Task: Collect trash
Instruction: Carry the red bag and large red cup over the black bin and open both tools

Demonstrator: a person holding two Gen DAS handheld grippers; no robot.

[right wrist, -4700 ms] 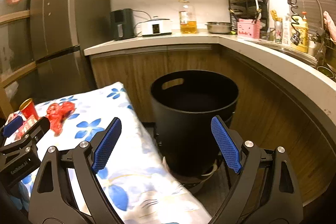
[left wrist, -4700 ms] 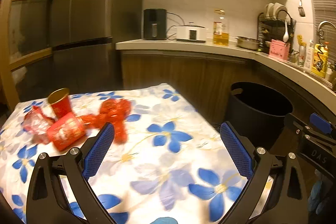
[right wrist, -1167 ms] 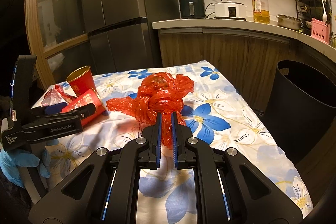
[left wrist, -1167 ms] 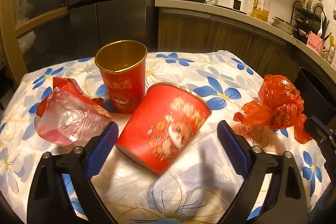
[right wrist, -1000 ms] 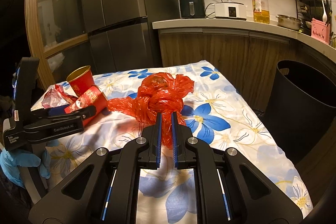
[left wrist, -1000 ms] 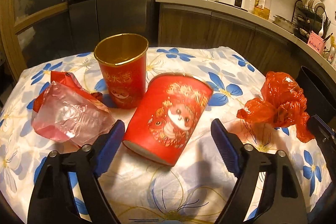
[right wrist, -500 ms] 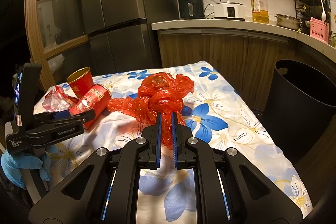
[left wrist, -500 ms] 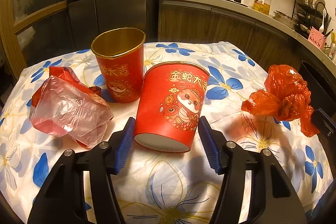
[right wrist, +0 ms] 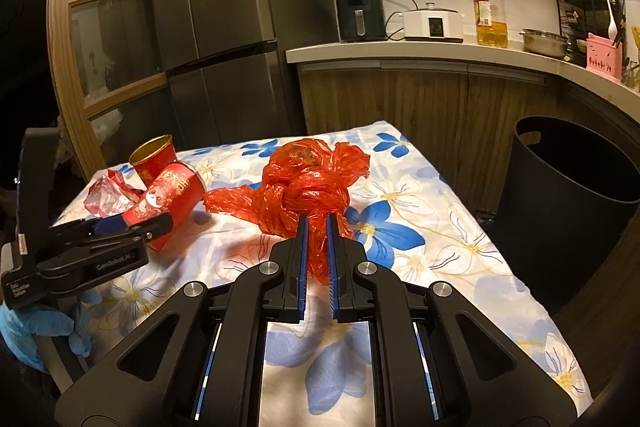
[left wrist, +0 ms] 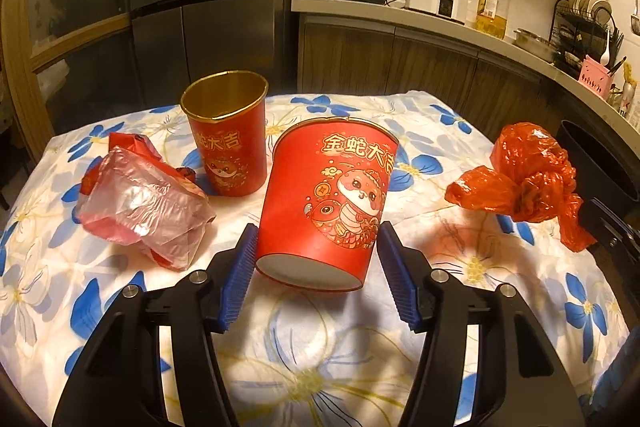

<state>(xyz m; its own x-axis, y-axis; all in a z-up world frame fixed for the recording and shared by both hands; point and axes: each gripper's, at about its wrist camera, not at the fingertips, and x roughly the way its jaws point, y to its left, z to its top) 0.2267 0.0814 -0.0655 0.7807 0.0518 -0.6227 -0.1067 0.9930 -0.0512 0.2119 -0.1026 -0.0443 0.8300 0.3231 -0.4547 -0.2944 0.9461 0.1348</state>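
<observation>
- While nothing can be seen inside the black bin, two pieces are already held: the large red cup is clamped between the blue pads of the left gripper and raised off the flowered tablecloth.
- A tail of the knotted red bag is pinched by the nearly closed right gripper (the bag's bulk appears raised off the cloth).
- Farther back, the smaller gold-lined cup and the crumpled pink wrapper are left lying, not yet collected.
- Judged overall, the task is at an early stage.
</observation>
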